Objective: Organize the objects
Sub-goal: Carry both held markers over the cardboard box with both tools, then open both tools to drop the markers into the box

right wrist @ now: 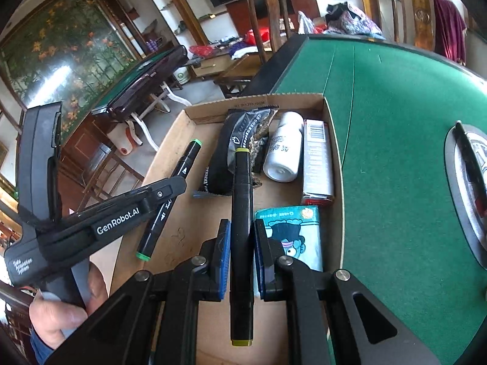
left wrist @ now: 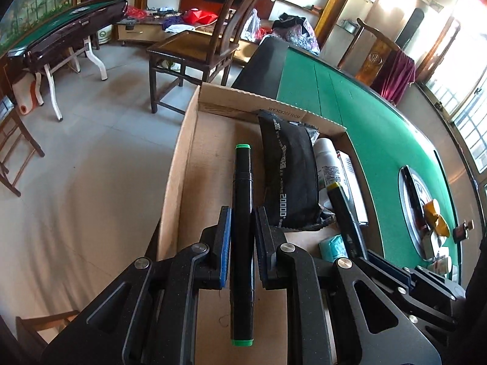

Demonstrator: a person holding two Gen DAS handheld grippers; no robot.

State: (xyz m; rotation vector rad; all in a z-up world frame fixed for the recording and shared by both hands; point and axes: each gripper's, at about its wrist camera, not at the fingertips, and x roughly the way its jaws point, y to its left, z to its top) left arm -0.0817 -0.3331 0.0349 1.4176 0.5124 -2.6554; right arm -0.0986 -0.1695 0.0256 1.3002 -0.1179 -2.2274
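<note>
Left wrist view: left gripper clamps green-capped marker over cardboard box, lower centre. Right wrist view: right gripper clamps yellow-capped marker, black pouch above it.

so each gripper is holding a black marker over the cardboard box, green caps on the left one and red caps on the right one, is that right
Not quite. The black marker with green caps sits in the left gripper as you say, but the black marker in the right gripper has olive-yellow caps, not red, as the right wrist view shows. Both are held over the shallow cardboard box.
</note>
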